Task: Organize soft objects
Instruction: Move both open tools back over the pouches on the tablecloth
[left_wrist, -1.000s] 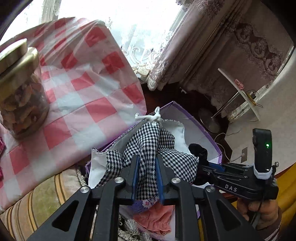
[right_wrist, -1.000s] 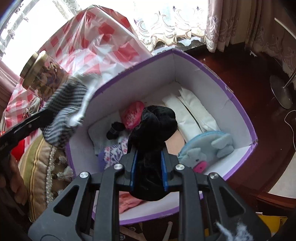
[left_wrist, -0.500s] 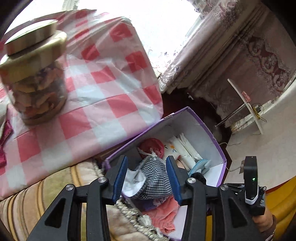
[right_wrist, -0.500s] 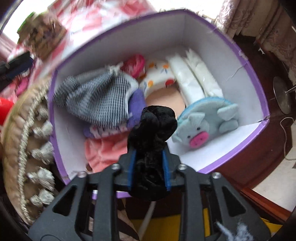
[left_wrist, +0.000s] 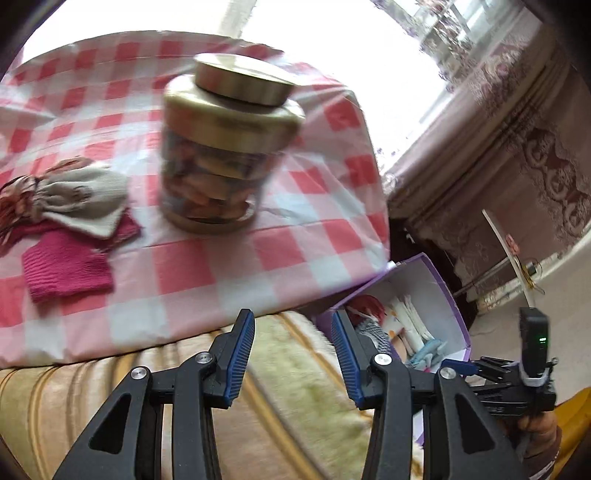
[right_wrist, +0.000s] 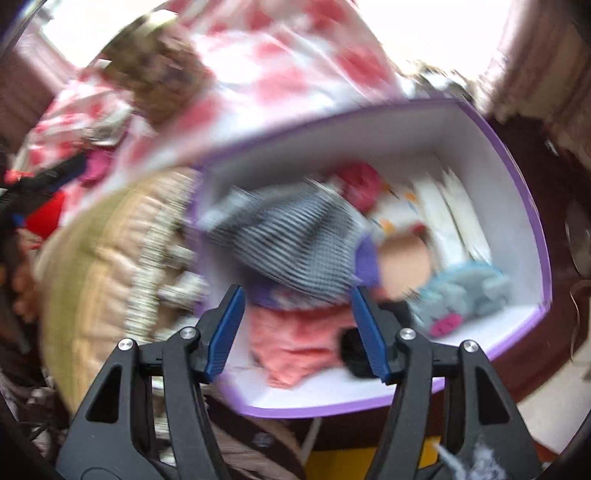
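My left gripper (left_wrist: 291, 321) is open and empty above a striped cushion (left_wrist: 295, 387), facing the checked table. On that cloth lie a pink knitted piece (left_wrist: 66, 266) and a grey-white sock-like piece (left_wrist: 85, 199). The purple box (left_wrist: 439, 295) sits low at the right. In the blurred right wrist view, my right gripper (right_wrist: 297, 295) hangs over the purple box (right_wrist: 532, 206), its jaws opening with nothing between them. A black velvet scrunchie (right_wrist: 351, 350) lies in the box, partly behind the right finger. Beside it lie a black-and-white checked cloth (right_wrist: 295, 240), a pink cloth (right_wrist: 295, 350) and a blue felt pig (right_wrist: 469, 295).
A glass jar with a gold lid (left_wrist: 225, 155) stands on the red-and-white checked tablecloth (left_wrist: 295, 229). White rolls (right_wrist: 454, 206) and a red item (right_wrist: 358, 181) fill the box's far side. A hand (left_wrist: 539, 424) holds the right gripper at lower right. Curtains hang behind.
The left gripper let the checked cloth go into the box and swung left toward the table. The right gripper opened and the black scrunchie dropped into the box.
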